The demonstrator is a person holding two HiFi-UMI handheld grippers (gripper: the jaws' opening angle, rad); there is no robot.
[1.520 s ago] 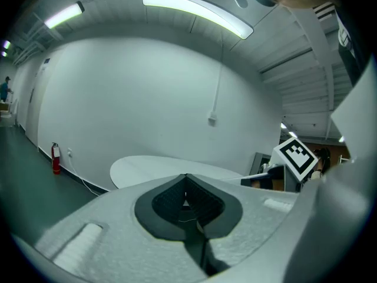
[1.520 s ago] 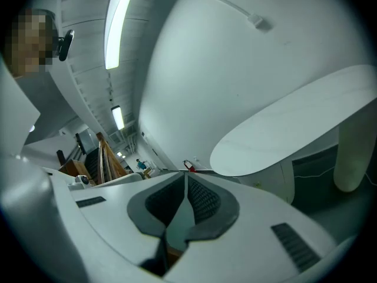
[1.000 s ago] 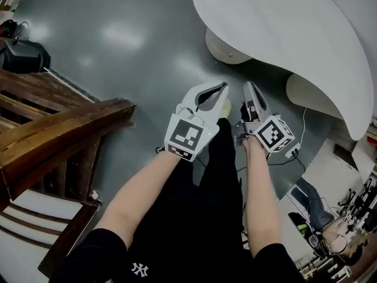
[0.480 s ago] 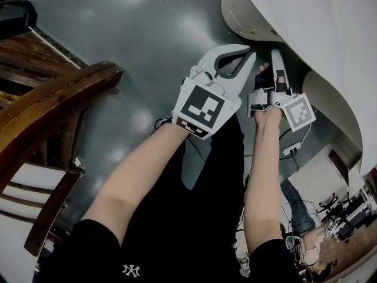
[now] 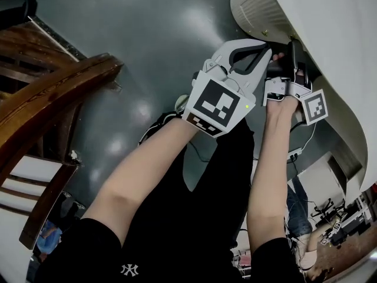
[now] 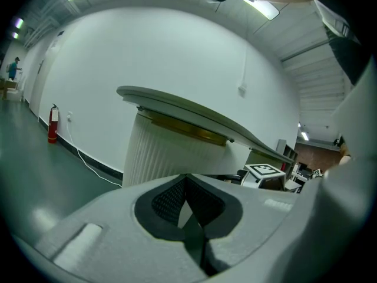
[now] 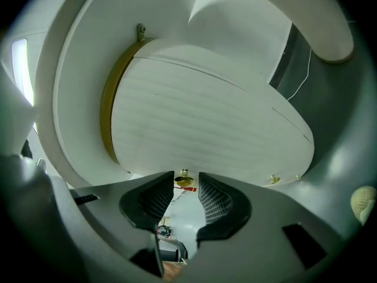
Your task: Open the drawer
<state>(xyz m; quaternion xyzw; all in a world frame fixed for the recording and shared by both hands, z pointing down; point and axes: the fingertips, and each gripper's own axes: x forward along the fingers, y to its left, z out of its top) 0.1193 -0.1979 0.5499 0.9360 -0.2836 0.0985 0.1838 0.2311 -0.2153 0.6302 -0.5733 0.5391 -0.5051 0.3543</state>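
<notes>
Currently the right tongs (image 7: pixel 186 187) are opening, empty; the drawer (image 7: pixel 206 122) knob (image 7: pixel 184 180) lies dead ahead, just beyond their tips. Left tongs (image 6: pixel 186 184) pressed together, farther off.

Right gripper (image 7: pixel 185 180) opening, nothing gripped, brass knob (image 7: pixel 184 173) ahead

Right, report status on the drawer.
Left tongs shut, empty. Right tongs opening, empty, gold knob lined up just beyond tips. Drawer looks shut. Nothing in the way.
</notes>
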